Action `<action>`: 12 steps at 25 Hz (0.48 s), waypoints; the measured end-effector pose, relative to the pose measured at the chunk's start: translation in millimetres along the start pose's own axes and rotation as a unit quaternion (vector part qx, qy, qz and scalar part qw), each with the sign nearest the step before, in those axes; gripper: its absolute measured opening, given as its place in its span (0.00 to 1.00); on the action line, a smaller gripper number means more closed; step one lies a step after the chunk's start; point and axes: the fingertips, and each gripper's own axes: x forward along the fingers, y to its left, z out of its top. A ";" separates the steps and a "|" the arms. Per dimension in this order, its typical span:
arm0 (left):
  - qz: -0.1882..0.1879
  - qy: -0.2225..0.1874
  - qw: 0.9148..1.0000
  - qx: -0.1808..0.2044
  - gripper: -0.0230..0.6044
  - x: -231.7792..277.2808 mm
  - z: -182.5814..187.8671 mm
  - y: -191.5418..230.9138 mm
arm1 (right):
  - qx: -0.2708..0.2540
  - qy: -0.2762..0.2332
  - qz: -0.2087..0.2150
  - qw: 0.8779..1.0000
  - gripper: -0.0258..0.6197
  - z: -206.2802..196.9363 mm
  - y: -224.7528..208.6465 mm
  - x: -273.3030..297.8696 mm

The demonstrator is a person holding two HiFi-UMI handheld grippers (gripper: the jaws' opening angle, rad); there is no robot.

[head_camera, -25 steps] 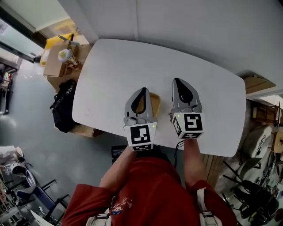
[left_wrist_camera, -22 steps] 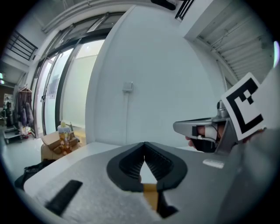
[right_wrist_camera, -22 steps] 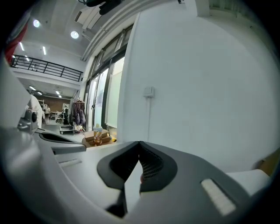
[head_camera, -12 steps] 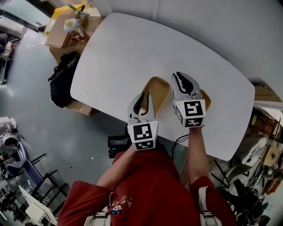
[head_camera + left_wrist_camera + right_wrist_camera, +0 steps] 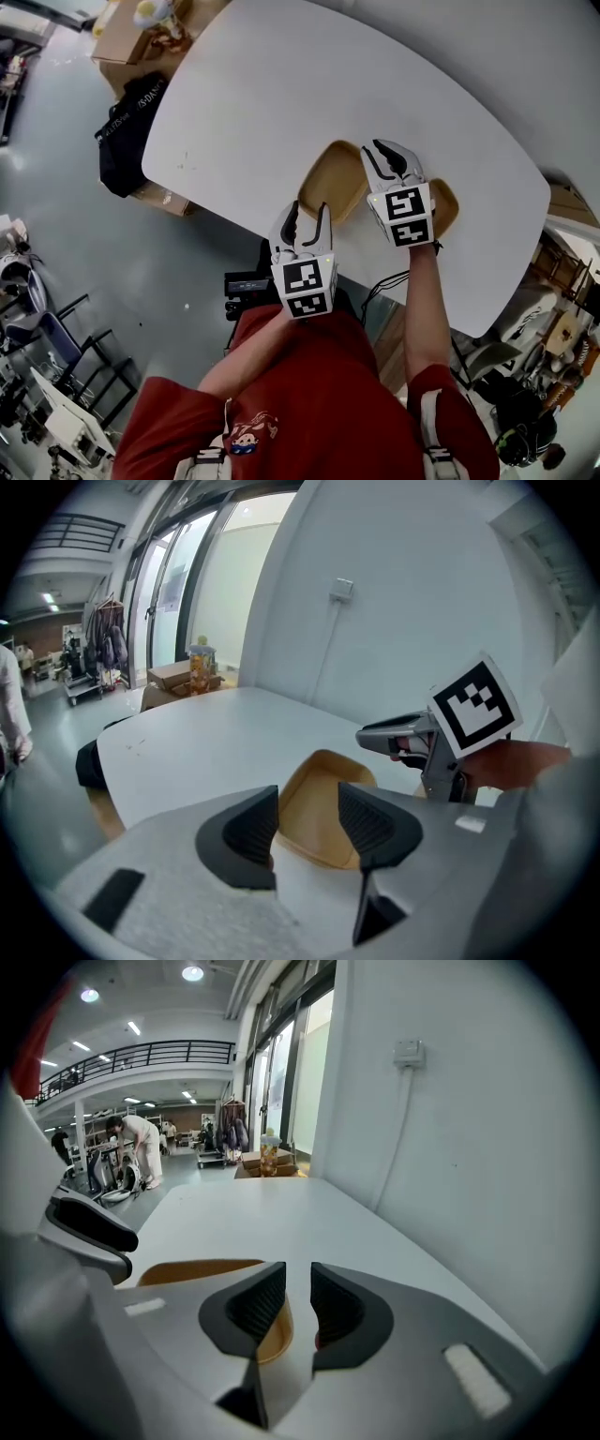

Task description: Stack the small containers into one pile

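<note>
Containers: two shallow tan ones lie unstacked on the white surface (image 5: 234,103). The left container (image 5: 330,183) is in plain sight, and the right container (image 5: 444,204) is half hidden behind my right gripper.
Gap between them: covered by that gripper, so I cannot tell whether the rims touch.
Left gripper (image 5: 306,220): jaws are spreading with nothing pinched. In its own view the left container (image 5: 323,803) sits just beyond the open gap.
Right gripper (image 5: 389,159): jaws are also parting and hold nothing. A tan rim (image 5: 192,1269) shows beside them.
Change: a second ago both grippers hung over the containers with jaws together. Both have since drawn back toward me at the near edge and begun to open.
Meaning: as I judge it, no pile has been started. The opening jaws look like preparation for a first pick, probably the left container.
</note>
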 end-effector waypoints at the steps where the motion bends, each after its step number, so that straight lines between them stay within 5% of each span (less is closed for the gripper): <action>1: 0.005 0.009 1.000 -0.011 0.37 0.8 -6.2 2.9 | -0.005 0.009 0.005 1.000 0.18 -4.2 1.2 3.9; 12: 0.018 0.099 0.988 -0.115 0.38 17.0 -65.2 10.8 | -0.073 0.092 0.042 0.992 0.23 -38.0 15.2 37.3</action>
